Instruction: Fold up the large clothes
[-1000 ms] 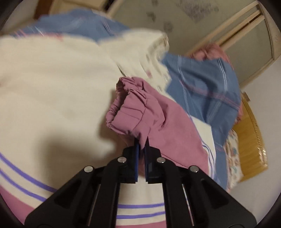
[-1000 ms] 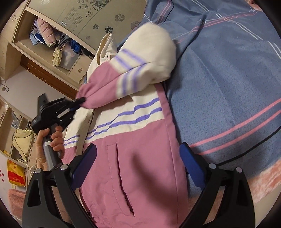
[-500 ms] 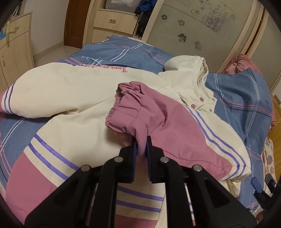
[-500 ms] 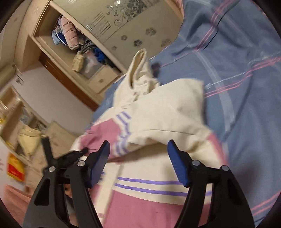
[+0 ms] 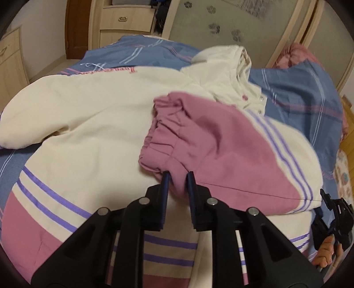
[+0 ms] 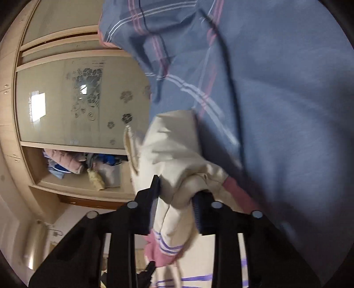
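A cream and pink hooded jacket [image 5: 93, 124] with purple stripes lies spread on the bed. Its right sleeve [image 5: 223, 141] is folded across the body, pink cuff toward the middle. My left gripper [image 5: 178, 177] is shut on the pink cuff edge. My right gripper [image 6: 177, 188] is shut on a bunch of cream jacket fabric [image 6: 174, 159] at the sleeve's shoulder fold. It also shows at the far right of the left wrist view [image 5: 331, 212], at the sleeve's fold. The hood [image 5: 223, 59] lies at the far end.
A blue plaid bedsheet [image 6: 276, 93] covers the bed. A wardrobe with a frosted flowered door [image 6: 73, 99] and an open shelf of clothes [image 6: 73, 164] stands beyond the bed. Wooden drawers [image 5: 124, 20] stand at the far left.
My left gripper has carried the pink cuff across the jacket body, laying the sleeve over it. My right gripper, open before, has moved in and closed on the cream fabric.
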The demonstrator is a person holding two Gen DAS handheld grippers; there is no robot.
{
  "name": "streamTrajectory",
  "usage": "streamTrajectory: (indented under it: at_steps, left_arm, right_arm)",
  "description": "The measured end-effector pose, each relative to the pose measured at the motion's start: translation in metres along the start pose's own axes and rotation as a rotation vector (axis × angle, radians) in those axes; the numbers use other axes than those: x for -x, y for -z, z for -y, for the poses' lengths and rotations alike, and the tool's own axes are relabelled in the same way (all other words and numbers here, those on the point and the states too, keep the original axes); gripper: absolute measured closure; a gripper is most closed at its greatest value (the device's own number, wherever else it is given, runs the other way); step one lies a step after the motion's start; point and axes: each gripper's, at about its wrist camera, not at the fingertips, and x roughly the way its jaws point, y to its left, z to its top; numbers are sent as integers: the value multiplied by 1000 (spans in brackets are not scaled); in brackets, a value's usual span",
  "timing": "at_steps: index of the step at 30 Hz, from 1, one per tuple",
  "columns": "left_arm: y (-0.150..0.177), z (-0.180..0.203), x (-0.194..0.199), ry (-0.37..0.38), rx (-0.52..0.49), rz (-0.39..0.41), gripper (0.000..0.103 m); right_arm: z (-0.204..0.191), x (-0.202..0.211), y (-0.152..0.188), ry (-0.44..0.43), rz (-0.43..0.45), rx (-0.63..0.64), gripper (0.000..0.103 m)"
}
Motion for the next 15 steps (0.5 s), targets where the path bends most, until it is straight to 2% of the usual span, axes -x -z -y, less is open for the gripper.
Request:
streamTrajectory:
  at_steps: [3,5,7,8,9,10,11,12,13,15]
  left_arm:
    - [3,-3,-16,4,4,-35,85]
    - [3,-9,-18,16,6,-36,81]
    - [2,-18,-12,9,10,-21,69]
    - [1,-24,-6,1,26,-5,67]
    - [0,-30,2,-8,49,17,67]
    - [-2,-36,15,-21,78,59,69]
    - [-3,-39,27,-29,97,103,71]
    - [-5,-39,36,-25,103,141,78]
    - [-7,-35,43,-3,87,161,85]
    - [-13,-20,46,50,49,165,86]
  right_arm:
    - [10,1,1,19,-16,30,89]
    - [10,3,2,20,-43,19,88]
    - [5,12,5,58,-86,23,81]
    - [-1,22,5,106,-71,40,70]
    - [-12,40,7,164,6,100,59]
    - [-22,54,10,184,72,173,59]
    - [-44,66,16,206,152,308,59]
    - [-66,71,25,230,198,435,59]
    - [-82,69,32,238,208,525,59]
    - [-105,51,45,238,144,650,60]
